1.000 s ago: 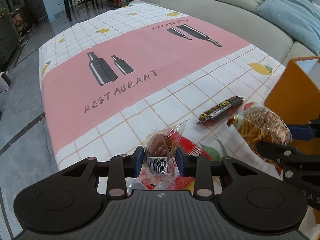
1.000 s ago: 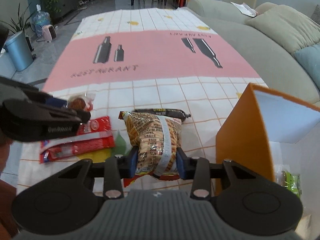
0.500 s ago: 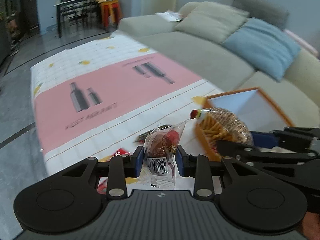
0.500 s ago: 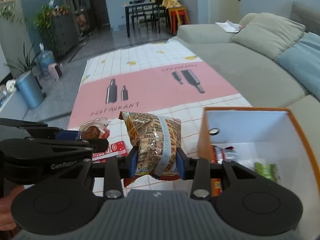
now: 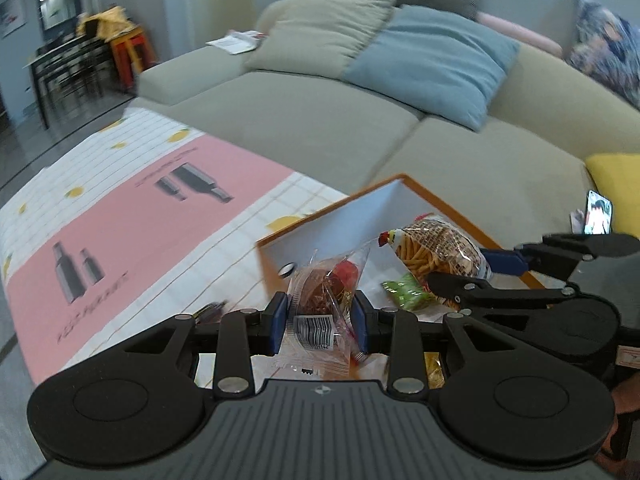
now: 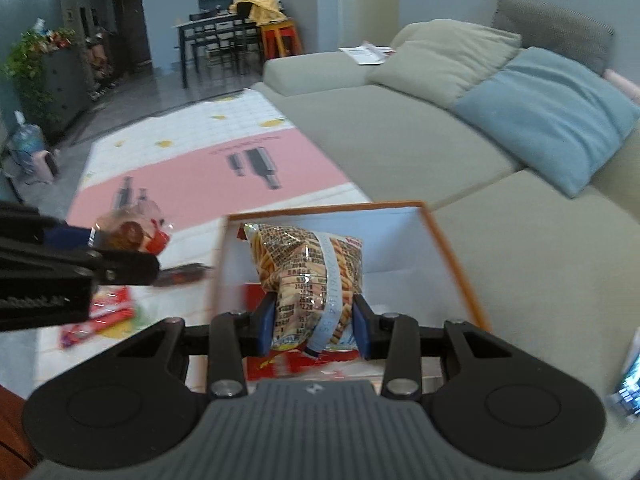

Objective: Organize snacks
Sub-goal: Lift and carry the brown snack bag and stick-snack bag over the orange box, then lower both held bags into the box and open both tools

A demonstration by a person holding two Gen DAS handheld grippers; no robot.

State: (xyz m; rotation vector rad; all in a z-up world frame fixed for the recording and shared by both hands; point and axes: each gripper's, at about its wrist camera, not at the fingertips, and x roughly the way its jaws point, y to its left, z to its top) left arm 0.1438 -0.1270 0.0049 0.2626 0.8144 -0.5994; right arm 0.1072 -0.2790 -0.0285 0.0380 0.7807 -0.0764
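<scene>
Left claw (image 5: 320,322): we see both blue pads clamped on a clear-wrapped brown snack (image 5: 322,300), barcode facing the camera, held low centre of the left wrist frame. The claw points toward the near corner of the orange-rimmed box (image 5: 424,188), which sits mid-frame on the counter (image 5: 132,216) under a pink and white checked cloth.

Right claw (image 6: 314,328): pads clamped on a bag of stick snacks (image 6: 310,264), held upright at centre of the right wrist frame, above the white interior of the box. The bag's top reaches roughly the height of the far wall in this view.

Left view only: we note the right claw entering from the right edge, its bag out over the box opening; a green packet (image 5: 404,292) lies inside the box below that bag; a lit phone screen (image 5: 598,212) stands at the right edge by a yellow cushion (image 5: 616,176).

Right view only: the left claw enters from the left edge, its snack up beside the box's left wall, outside the rim as far as we can tell. Red packets (image 6: 104,316) lie on the cloth lower left, and a dark sausage-shaped snack (image 6: 182,272) lies just left of the box. A red packet (image 6: 254,292) shows inside the box, behind the held bag.

The sofa (image 6: 400,136) fills the upper right of both views.
</scene>
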